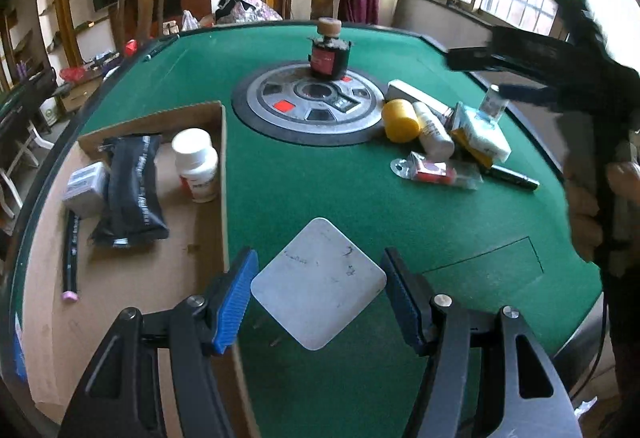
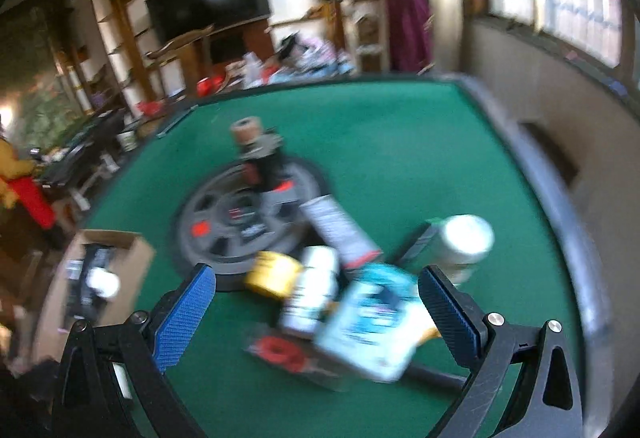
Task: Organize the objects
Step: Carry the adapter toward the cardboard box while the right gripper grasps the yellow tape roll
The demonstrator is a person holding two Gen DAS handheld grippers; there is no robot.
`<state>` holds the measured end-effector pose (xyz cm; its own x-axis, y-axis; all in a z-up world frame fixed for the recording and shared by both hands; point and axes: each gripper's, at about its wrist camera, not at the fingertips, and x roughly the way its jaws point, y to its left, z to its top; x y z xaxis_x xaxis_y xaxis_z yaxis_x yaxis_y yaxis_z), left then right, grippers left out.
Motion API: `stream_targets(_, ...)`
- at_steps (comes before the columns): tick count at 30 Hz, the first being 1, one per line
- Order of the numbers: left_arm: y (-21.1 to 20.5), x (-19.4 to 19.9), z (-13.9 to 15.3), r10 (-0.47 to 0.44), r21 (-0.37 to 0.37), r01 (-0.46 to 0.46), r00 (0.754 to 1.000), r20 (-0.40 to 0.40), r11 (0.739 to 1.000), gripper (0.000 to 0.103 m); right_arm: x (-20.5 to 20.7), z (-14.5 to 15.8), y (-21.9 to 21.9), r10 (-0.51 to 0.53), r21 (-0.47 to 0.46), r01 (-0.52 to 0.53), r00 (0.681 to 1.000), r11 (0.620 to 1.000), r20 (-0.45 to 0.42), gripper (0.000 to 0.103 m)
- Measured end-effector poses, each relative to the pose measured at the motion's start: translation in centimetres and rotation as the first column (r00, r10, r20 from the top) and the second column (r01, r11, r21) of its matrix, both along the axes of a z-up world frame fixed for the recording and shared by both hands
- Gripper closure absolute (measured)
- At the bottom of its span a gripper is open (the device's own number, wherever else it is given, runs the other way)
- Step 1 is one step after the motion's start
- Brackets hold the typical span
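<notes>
Rounded white square pad [image 1: 318,284], green felt [image 1: 280,178]

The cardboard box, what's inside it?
Inside the cardboard box: a white pill bottle, a black pouch, a small grey box and a dark pencil. Whatever lies under the pouch is hidden.

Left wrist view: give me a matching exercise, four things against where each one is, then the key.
Things:
1. white square pad
2. white pill bottle
3. dark bottle with cork top
4. yellow cylinder

Places:
A. in the cardboard box
B. in the pile at right
C. between the left gripper pads
D. on the round centre plate

Pairs: 1-C, 2-A, 3-D, 4-B
</notes>
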<state>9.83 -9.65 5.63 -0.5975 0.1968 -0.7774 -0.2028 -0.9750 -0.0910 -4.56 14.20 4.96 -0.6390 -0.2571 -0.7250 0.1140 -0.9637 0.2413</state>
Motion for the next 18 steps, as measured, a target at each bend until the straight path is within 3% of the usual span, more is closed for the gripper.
stream_targets(3,-1.0,0.7,0.6,0.003,0.029,-0.002,1.000,-0.016,1.000,0.040,-1.4,-1.2,-1.2,0.009,-0.080,-0.004,0.998,0.997,0.064,0.000)
stream_targets(5,-1.6,1.0,0.9,0.007,0.040,-0.006,1.000,-0.027,0.999,0.040,-2.5,-2.1,-1.8,0.005,-0.090,0.003,0.995,0.996,0.098,0.008)
stream_targets(7,-2.1,1.1,0.9,0.012,0.049,-0.010,1.000,-0.026,0.999,0.041,-3.5,-3.1,-2.6,0.020,-0.095,-0.007,0.990,0.995,0.142,0.028)
stream_targets(9,-2.7,1.1,0.9,0.018,0.062,-0.017,0.999,-0.027,0.998,0.050,-4.1,-3.8,-3.4,0.036,-0.087,-0.021,0.985,0.996,0.172,0.034)
stream_targets(18,-4.0,1.0,0.6,0.025,0.095,-0.023,0.999,-0.021,0.995,0.051,-6.2,-5.9,-5.5,0.005,-0.010,-0.003,0.969,1.000,0.245,0.040)
